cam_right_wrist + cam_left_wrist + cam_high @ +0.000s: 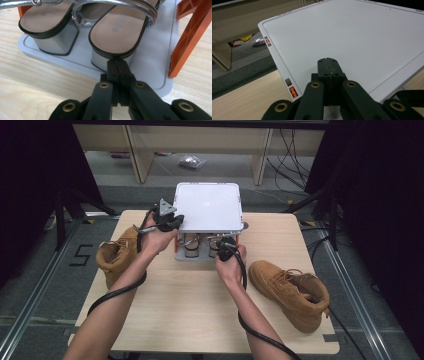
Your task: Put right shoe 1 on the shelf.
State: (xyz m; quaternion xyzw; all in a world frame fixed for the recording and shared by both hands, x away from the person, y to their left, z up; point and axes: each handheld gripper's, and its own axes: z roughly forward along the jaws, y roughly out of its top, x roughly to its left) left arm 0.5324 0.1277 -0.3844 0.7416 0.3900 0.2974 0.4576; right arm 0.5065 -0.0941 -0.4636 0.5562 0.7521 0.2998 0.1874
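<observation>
A small rack with a white top shelf stands at the back middle of the table. Under it, a pair of silver block-heel sandals rests on the grey lower shelf: the left sandal and the right sandal. My left gripper is shut and empty, and its tips hover just over the top shelf near its front left corner. My right gripper is shut too, with its tips right at the right sandal's heel and nothing clamped between them.
One tan boot lies at the table's left edge, behind my left forearm. Another tan boot lies on the right side of the table. An orange rack support stands beside the sandals. Black cables trail from both grippers.
</observation>
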